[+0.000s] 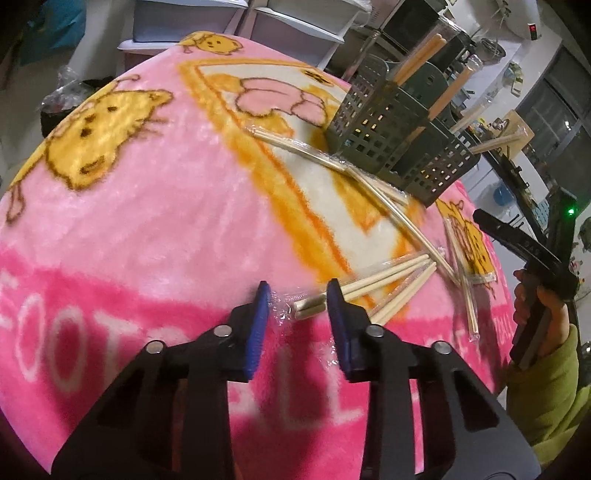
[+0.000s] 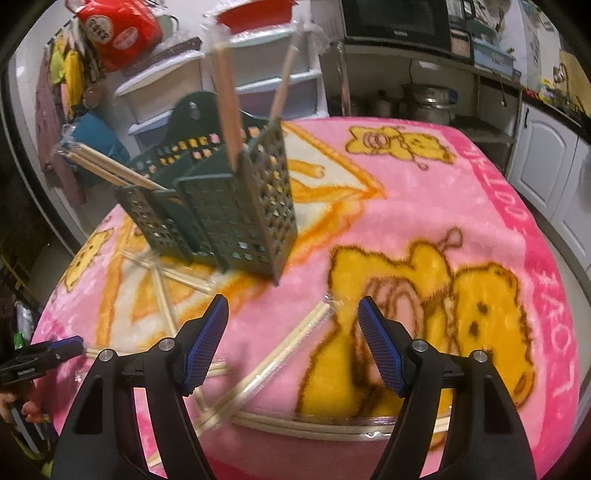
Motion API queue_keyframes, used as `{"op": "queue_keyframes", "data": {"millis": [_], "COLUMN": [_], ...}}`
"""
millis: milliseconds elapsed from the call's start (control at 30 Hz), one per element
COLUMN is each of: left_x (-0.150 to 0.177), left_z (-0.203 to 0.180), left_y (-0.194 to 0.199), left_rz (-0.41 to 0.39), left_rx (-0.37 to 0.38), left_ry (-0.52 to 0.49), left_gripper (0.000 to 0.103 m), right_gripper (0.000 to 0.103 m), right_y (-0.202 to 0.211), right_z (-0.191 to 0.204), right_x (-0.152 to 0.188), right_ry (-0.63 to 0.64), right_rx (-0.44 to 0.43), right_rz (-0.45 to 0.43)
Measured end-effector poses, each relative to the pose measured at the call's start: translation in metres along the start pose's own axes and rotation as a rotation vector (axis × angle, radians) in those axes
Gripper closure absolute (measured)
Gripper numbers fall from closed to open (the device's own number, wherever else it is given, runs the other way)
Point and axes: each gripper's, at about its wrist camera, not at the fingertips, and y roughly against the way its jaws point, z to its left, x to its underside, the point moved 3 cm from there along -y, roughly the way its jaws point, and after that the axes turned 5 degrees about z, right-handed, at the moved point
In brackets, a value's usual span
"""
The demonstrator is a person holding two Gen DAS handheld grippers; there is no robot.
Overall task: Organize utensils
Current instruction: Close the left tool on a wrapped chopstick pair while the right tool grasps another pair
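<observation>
Several plastic-wrapped wooden chopstick pairs lie on a pink bear-print blanket [image 1: 147, 221]. My left gripper [image 1: 297, 286] is low over the blanket with the end of one wrapped pair [image 1: 388, 273] between its blue pads. The right pad touches the sticks, while only crinkled wrapper reaches the left pad. My right gripper [image 2: 292, 300] stands open above another wrapped pair [image 2: 295, 347], apart from it. A dark green perforated utensil holder [image 1: 388, 122] [image 2: 229, 206] stands behind, with chopsticks [image 2: 227, 110] upright and leaning in its compartments.
More wrapped pairs lie by the holder's foot [image 1: 295, 147] and along the blanket's near edge [image 2: 314, 426]. A hand and green sleeve [image 1: 546, 369] hold the right tool. White drawers [image 2: 258, 85], a microwave [image 2: 395, 18] and cabinets surround the table.
</observation>
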Motion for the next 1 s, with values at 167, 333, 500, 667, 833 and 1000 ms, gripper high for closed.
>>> {"op": "queue_keyframes", "data": {"millis": [167,333,500,667,833,1000], "left_x": [-0.003,-0.006,-0.012,-0.023,-0.035,-0.046], "left_z": [-0.003,-0.001,-0.004,-0.012,-0.023,-0.038], "left_y": [0.001,0.003,0.009,0.017,0.023,0.03], "left_rz": [-0.002,-0.013,-0.033,-0.067,-0.099,-0.129], "left_rx": [0.014,0.02,0.024,0.029,0.03,0.032], "left_ry": [-0.002,0.006,-0.005,-0.028,-0.058,-0.101], "left_gripper": [0.094,0.101,0.101,0.102,0.102,0.102], "right_gripper": [0.044,0.049,0.057,0.07,0.089,0.093], "right_y": [-0.02,-0.04,-0.055,-0.061,-0.059,-0.051], "right_z": [-0.011,-0.023,-0.032,-0.03,-0.034,-0.035], "right_x": [-0.005,-0.01,-0.009,-0.01,-0.009,-0.009], "right_ry": [-0.047,-0.116,-0.167,-0.134,-0.142,-0.155], "right_rx": [-0.005,-0.01,-0.01,0.039,0.029,-0.021], "right_rz": [0.061,0.125,0.175,0.178,0.164,0.136]}}
